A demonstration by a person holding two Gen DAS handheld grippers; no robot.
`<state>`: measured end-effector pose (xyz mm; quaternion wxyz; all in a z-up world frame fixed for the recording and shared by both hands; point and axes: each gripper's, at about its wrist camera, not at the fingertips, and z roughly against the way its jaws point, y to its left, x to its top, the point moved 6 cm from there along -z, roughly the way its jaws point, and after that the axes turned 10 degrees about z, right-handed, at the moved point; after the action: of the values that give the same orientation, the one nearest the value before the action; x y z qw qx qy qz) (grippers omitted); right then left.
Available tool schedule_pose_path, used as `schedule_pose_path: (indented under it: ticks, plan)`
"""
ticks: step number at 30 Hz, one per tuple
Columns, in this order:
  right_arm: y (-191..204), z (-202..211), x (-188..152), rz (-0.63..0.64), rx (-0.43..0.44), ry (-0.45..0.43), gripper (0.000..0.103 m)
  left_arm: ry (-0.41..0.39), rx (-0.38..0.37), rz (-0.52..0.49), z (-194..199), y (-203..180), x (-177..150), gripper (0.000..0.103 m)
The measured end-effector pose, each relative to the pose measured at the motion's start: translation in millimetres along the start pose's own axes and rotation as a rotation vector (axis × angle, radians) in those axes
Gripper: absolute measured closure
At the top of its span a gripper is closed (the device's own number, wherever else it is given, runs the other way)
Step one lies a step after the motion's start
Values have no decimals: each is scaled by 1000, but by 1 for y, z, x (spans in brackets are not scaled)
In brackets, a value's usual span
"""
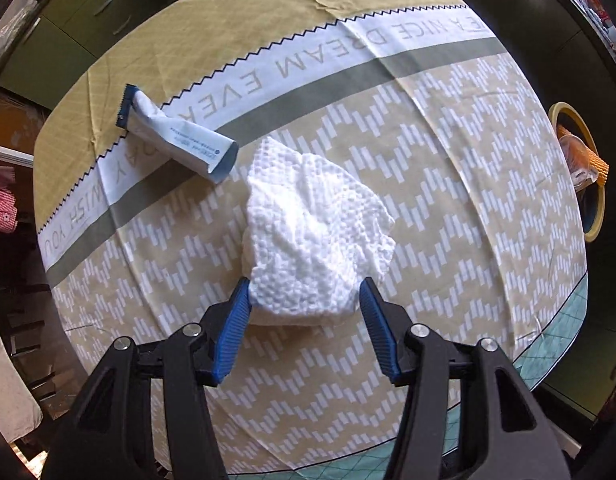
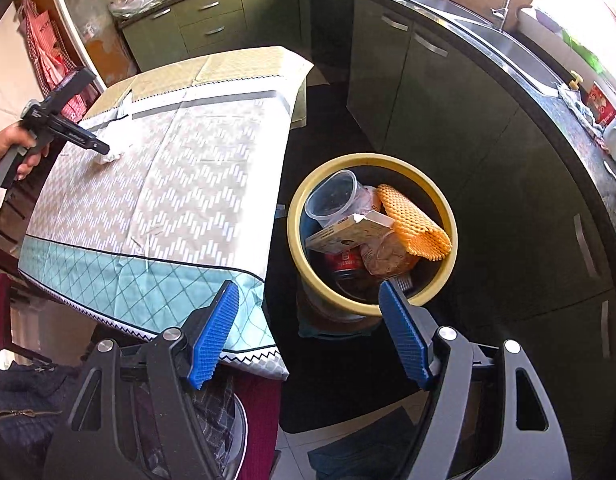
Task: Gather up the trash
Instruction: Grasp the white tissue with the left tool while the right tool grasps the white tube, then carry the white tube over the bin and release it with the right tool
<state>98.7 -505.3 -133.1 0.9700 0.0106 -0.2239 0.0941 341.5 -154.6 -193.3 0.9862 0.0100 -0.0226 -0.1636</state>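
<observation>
A crumpled white paper towel (image 1: pixel 312 232) lies on the patterned tablecloth (image 1: pixel 448 208). My left gripper (image 1: pixel 306 292) is open, its blue fingers on either side of the towel's near end, close to or touching it. A blue-and-white wrapper (image 1: pixel 180 136) lies on the cloth to the far left of the towel. My right gripper (image 2: pixel 308 292) is open and empty, held above the floor between the table corner and a yellow trash bin (image 2: pixel 448 216). The towel (image 2: pixel 116 144) and the left gripper also show in the right wrist view at the table's left side.
The bin holds a clear plastic cup (image 2: pixel 336 196), an orange foam net (image 2: pixel 412 224), a carton and other trash; it also shows in the left wrist view (image 1: pixel 592 168), right of the table. Green kitchen cabinets (image 2: pixel 428 92) and a dark counter curve around the right side.
</observation>
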Motion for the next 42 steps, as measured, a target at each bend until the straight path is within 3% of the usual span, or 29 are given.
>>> schedule_pose_path:
  ticks: [2,3,6,11,18,23,25,32,35,37,42]
  plan:
    - [3,1,4,5,-10,6,31,2,-22,-2,-6,-2,2,54]
    - [4,0,7,8,-12,8,31,9,-29,-1,-8,-2,2,71]
    - [13,-1,24,31,-14,6,31,-9,-59,10,-6,5,-1,89]
    - [64,-16,92,132,91,-38,31,-123,-121,38,31,39,-31,90]
    - [203,-87,222,312,326,-36,31,-191,-118,102,82,108,-103,90]
    - [294,-154,299,418,313,-7,32,-211,-120,117,101,133,-134,90]
    - [317,-183,317,438,280,32,38,-210,-129,112,102,137,-141,90]
    - [343,-248,341,436,226,167,48,-184,-153,90,90,139,-153,89]
    - [342,-263,337,392,270,238,67,-176,-164,76,85,136,-153,89]
    - [339,-264,336,372,288,239,84,-174,-168,67,84,133,-151,89]
    - [313,-222,319,353,334,173,88,-179,-170,45,86,120,-149,88]
